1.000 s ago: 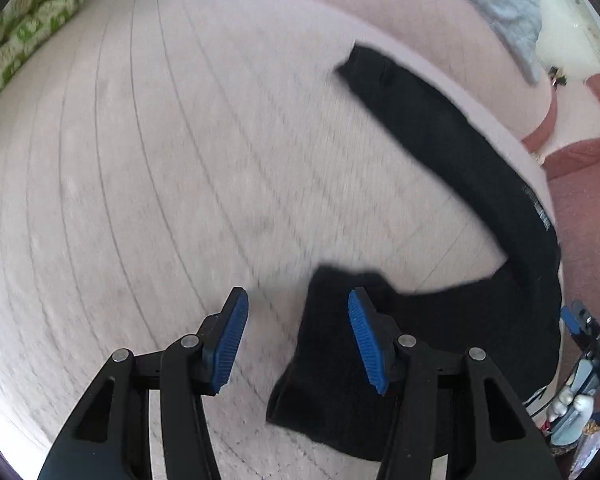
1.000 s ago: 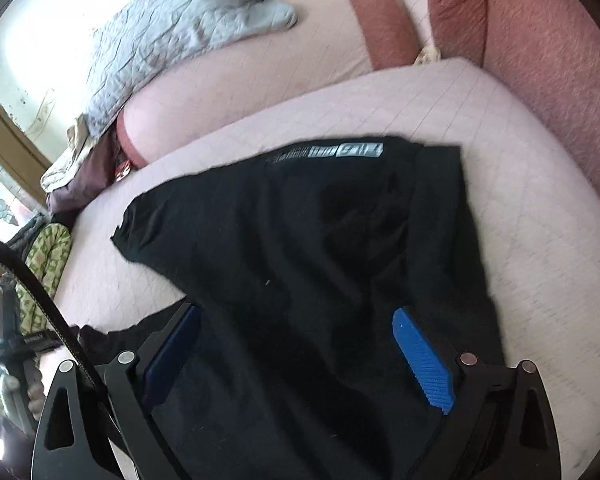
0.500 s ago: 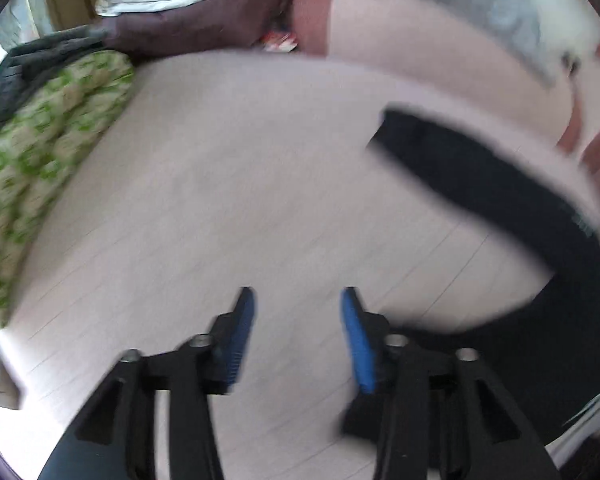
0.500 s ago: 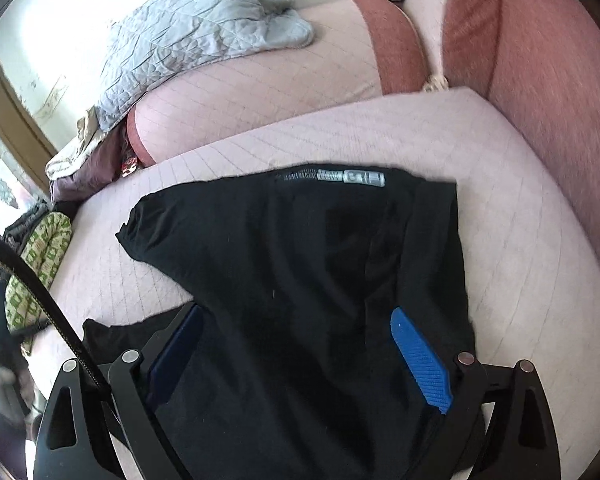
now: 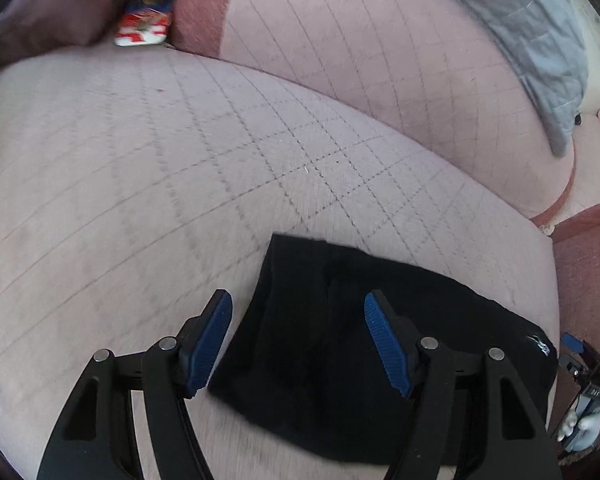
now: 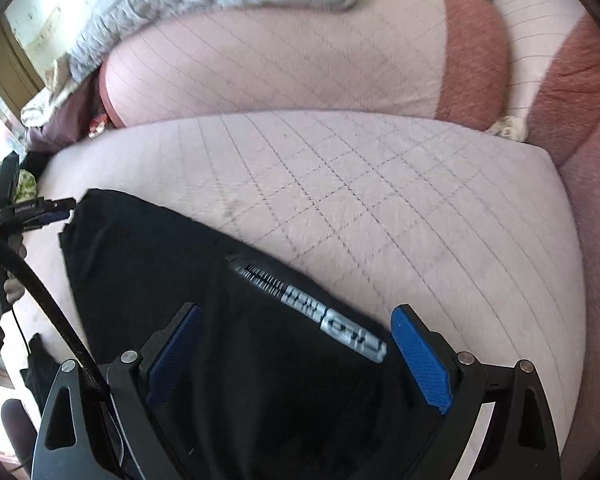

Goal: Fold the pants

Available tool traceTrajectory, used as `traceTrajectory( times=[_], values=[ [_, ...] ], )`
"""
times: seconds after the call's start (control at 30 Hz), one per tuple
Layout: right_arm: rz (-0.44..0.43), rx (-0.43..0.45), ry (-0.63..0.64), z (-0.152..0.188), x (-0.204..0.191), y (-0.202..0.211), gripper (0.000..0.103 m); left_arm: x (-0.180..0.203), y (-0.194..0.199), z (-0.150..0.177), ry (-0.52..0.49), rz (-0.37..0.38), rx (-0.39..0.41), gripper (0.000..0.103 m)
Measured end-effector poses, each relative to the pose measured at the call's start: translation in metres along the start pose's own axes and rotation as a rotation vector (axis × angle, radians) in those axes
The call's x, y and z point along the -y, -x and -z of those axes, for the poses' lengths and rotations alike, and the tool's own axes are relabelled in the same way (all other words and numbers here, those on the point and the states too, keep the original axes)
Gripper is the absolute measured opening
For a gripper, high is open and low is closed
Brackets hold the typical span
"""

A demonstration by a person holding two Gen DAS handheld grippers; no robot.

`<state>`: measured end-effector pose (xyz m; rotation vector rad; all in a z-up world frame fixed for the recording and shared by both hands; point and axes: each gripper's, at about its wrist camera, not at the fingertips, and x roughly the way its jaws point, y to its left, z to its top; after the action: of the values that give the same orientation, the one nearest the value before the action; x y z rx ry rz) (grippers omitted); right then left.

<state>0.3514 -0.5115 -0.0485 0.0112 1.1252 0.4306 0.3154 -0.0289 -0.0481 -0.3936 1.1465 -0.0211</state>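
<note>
The black pants (image 5: 340,344) lie on the pink quilted sofa seat (image 5: 140,168), folded into a compact strip. In the right wrist view the pants (image 6: 204,304) show a grey printed waistband (image 6: 324,316). My left gripper (image 5: 298,340) is open, its blue pads hovering over the leg end of the pants. My right gripper (image 6: 296,352) is open wide above the waistband end, holding nothing. The other gripper shows at the left edge of the right wrist view (image 6: 28,212).
A pink backrest cushion (image 5: 380,60) rises behind the seat, with a grey quilted blanket (image 5: 540,24) draped on it. A red-and-white packet (image 5: 142,30) sits at the back left. The reddish sofa arm (image 6: 596,184) bounds the right side.
The spread legs now lie together in a compact strip. Both grippers have moved back toward the near edge of the pants and stay open. The left view swung toward the backrest.
</note>
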Motion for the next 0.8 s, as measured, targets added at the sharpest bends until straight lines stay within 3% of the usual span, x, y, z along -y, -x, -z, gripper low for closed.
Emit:
traceTrajectory(
  times=[0.03, 0.1, 0.17, 0.23, 0.27, 0.3, 0.33, 0.37, 0.4, 0.47, 0.67, 0.8],
  values=[
    [-0.014, -0.021, 0.004, -0.005, 0.001, -0.010, 0.098, 0.003, -0.004, -0.002, -0.028, -0.001, 0.007, 0.073],
    [-0.035, -0.050, 0.018, -0.011, 0.000, -0.027, 0.098, 0.011, -0.009, -0.006, -0.078, 0.027, 0.009, 0.090],
    [-0.071, -0.093, 0.027, -0.017, -0.001, -0.046, 0.098, 0.021, -0.016, -0.008, -0.126, 0.059, -0.010, 0.093],
    [-0.072, -0.129, 0.037, -0.019, -0.005, -0.064, 0.099, 0.034, -0.022, -0.009, -0.185, 0.025, -0.017, 0.093],
    [-0.050, -0.124, 0.055, -0.019, -0.009, -0.068, 0.099, 0.040, -0.023, -0.008, -0.207, 0.014, -0.015, 0.083],
    [-0.033, -0.114, 0.079, -0.018, -0.015, -0.069, 0.098, 0.046, -0.023, -0.006, -0.234, -0.014, -0.012, 0.047],
    [-0.033, -0.106, 0.096, -0.016, -0.020, -0.069, 0.094, 0.052, -0.023, -0.004, -0.266, -0.043, -0.013, 0.025],
    [-0.030, -0.098, 0.111, -0.014, -0.024, -0.067, 0.073, 0.055, -0.024, -0.003, -0.277, -0.019, -0.029, 0.013],
    [-0.010, -0.092, 0.127, -0.013, -0.028, -0.064, 0.050, 0.055, -0.022, -0.002, -0.280, -0.012, -0.024, 0.013],
    [-0.042, -0.092, 0.096, -0.012, -0.025, -0.057, 0.028, 0.061, -0.013, 0.001, -0.297, -0.035, 0.021, 0.012],
    [-0.007, -0.029, 0.079, 0.001, -0.039, -0.025, 0.019, 0.063, 0.041, 0.023, -0.286, -0.021, 0.131, 0.012],
    [0.015, 0.010, 0.089, 0.020, -0.057, 0.011, 0.012, 0.068, 0.093, 0.055, -0.308, 0.000, 0.207, 0.013]
  ],
)
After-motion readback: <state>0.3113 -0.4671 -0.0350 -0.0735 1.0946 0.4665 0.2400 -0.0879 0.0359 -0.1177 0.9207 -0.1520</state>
